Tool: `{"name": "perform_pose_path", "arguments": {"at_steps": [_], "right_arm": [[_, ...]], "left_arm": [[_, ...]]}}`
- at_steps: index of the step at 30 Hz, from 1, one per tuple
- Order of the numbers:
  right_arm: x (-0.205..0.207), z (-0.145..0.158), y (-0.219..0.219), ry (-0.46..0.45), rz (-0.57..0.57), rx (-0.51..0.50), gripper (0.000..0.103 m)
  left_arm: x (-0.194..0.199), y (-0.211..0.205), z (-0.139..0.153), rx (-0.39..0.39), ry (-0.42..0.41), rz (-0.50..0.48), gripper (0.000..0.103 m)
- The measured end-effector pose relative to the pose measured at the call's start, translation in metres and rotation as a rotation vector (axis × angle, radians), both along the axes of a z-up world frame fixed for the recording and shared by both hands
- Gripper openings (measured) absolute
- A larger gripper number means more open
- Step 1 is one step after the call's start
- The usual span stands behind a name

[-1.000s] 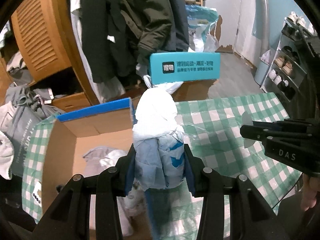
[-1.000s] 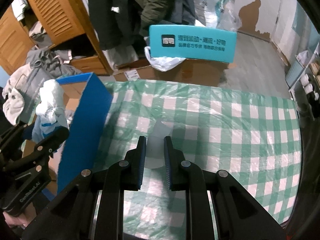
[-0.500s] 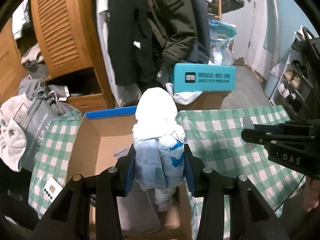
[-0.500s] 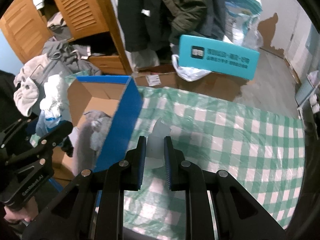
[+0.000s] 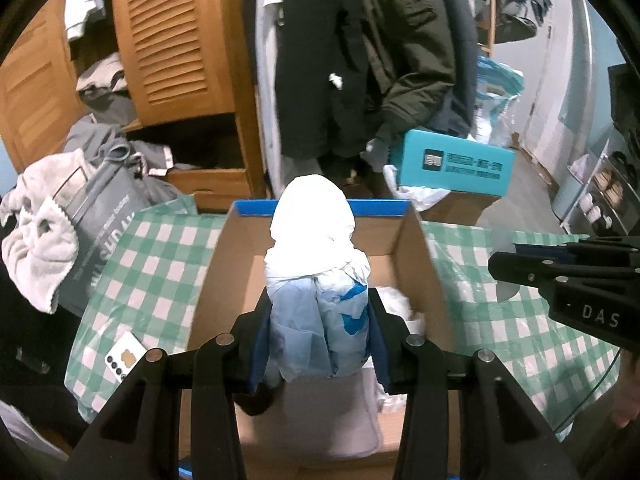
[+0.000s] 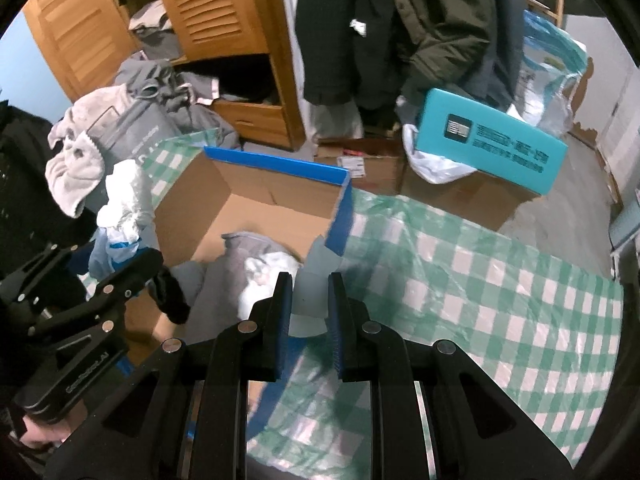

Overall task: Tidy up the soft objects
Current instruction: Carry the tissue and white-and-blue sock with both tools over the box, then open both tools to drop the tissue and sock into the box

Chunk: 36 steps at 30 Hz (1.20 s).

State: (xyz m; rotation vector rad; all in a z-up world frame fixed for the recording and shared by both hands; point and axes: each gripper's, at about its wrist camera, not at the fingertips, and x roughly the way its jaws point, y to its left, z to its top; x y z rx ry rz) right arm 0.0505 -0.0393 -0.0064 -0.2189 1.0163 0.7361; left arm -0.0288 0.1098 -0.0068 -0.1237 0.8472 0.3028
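left gripper (image 5: 318, 332), centre frame: jaws half spread, clamped on a crumpled white-and-pale-blue soft bundle (image 5: 312, 248), long axis upright, white end toward the top. it hangs over the open brown cardboard box (image 5: 416, 248) with blue rim, now centred, earlier at lower left. right gripper (image 6: 308, 312): nearly closed, empty, over the green checked cloth (image 6: 480, 288).

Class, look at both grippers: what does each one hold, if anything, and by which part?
The left gripper clamps a white and blue soft bundle by its blue lower end. The right gripper holds nothing.
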Motion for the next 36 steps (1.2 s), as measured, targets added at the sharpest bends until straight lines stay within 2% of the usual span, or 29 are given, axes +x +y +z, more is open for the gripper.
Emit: {"name": "perform_pose_path", "arguments": {"at_steps": [9, 14, 16, 18, 22, 24, 28, 30, 36], "right_arm": [[-0.009, -0.007, 0.037, 0.026, 0.059, -0.011, 0.015], [-0.011, -0.013, 0.048, 0.063, 0.083, -0.004, 0.016], [-0.011, -0.015, 0.05, 0.075, 0.089, 0.0, 0.017], [-0.011, -0.017, 0.052, 0.09, 0.096, 0.006, 0.022], [-0.01, -0.019, 0.052, 0.106, 0.091, 0.014, 0.023], [-0.009, -0.019, 0.052, 0.11, 0.089, 0.017, 0.031], [-0.006, -0.018, 0.047, 0.11, 0.071, 0.025, 0.039], [-0.004, -0.016, 0.044, 0.106, 0.057, 0.029, 0.046], [0.0, -0.01, 0.031, 0.081, 0.016, 0.032, 0.055]], "left_arm": [[-0.006, 0.024, -0.013, -0.012, 0.034, 0.034, 0.043], [-0.007, 0.033, -0.021, -0.054, 0.061, 0.048, 0.044], [-0.007, 0.036, -0.022, -0.066, 0.065, 0.06, 0.045], [-0.007, 0.038, -0.023, -0.065, 0.069, 0.067, 0.045], [-0.006, 0.037, -0.023, -0.063, 0.074, 0.063, 0.049], [-0.005, 0.036, -0.023, -0.064, 0.082, 0.057, 0.052], [-0.003, 0.032, -0.023, -0.031, 0.102, 0.053, 0.056], [-0.003, 0.029, -0.022, -0.01, 0.109, 0.046, 0.057], [-0.004, 0.027, -0.012, -0.024, 0.081, 0.044, 0.063]]}}
